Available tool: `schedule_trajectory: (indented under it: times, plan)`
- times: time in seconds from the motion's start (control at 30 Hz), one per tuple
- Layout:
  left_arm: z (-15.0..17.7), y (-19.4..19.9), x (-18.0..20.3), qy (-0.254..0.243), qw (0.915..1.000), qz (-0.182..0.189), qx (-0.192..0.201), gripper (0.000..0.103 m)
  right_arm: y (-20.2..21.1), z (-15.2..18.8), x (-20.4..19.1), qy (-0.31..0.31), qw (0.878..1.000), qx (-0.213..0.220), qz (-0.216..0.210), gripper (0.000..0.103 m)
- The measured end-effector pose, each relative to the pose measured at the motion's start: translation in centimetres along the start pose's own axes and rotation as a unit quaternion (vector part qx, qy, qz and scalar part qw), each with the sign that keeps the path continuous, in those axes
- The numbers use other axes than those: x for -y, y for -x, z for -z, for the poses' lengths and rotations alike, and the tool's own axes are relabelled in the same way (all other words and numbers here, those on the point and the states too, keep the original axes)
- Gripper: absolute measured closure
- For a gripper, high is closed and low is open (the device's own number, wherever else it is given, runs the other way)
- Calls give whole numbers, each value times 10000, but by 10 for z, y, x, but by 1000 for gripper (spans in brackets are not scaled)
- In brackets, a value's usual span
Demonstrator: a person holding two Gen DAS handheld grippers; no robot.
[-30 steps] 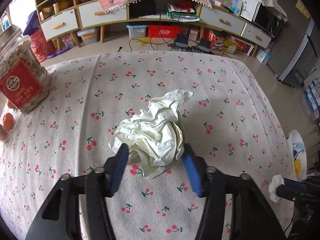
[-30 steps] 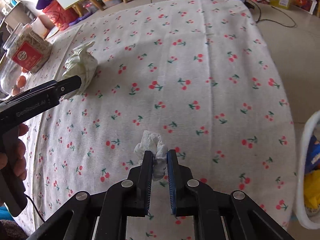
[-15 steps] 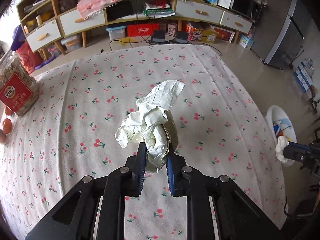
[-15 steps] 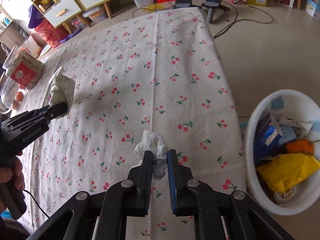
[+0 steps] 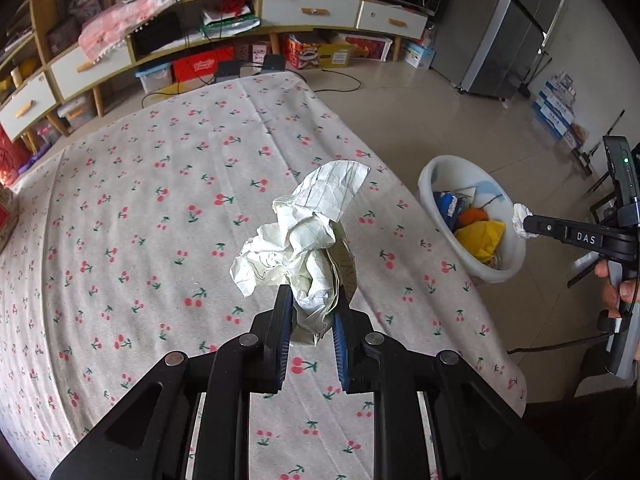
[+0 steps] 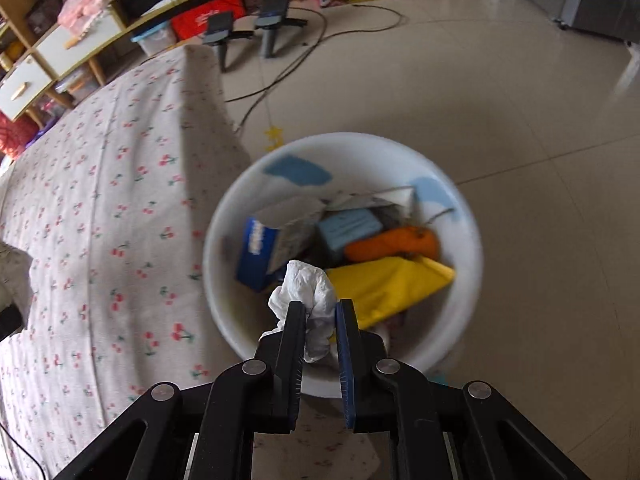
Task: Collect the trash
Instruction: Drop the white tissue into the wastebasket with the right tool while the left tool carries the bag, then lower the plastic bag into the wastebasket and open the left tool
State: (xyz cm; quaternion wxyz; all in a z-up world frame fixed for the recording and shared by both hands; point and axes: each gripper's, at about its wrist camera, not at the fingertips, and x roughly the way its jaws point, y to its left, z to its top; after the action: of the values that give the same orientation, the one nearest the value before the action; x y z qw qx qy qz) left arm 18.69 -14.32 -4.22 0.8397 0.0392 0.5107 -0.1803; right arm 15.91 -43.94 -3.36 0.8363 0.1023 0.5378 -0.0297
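Observation:
My left gripper (image 5: 313, 310) is shut on a crumpled cream paper wad (image 5: 304, 236), lifted above the cherry-print tablecloth (image 5: 140, 216). My right gripper (image 6: 318, 328) is shut on a small white tissue wad (image 6: 310, 296) and hangs over the white trash bin (image 6: 452, 200), which stands on the floor by the table's edge. The left wrist view shows that same right gripper (image 5: 524, 222) at far right, held by a hand (image 5: 620, 292), with the tissue (image 5: 520, 220) at its tip beside the bin (image 5: 430, 180). Boxes and a yellow bag (image 6: 392, 284) lie in the bin.
Low shelves and drawers (image 5: 320, 12) line the far wall, with boxes and cables on the floor beneath. Two black stands (image 6: 248, 28) stand on the floor past the table's end. A grey fridge (image 5: 512, 32) is at the back right. Tiled floor (image 6: 520, 100) surrounds the bin.
The left gripper closed on the paper wad and lifted it, carrying it rightward. The right gripper carried the tissue off the table to above the bin.

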Motion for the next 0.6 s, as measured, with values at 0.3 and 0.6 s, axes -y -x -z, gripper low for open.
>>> schedule_trajectory:
  times: [0.3, 0.6]
  plan:
    - [-24, -17, 77, -618, 9978, 123, -180, 83, -2, -8, 25, -440, 9988, 113, -179, 86]
    - [-41, -43, 132, -962, 9946, 202, -335, 83, 19, 3, 57, -615, 9975, 271, -201, 49]
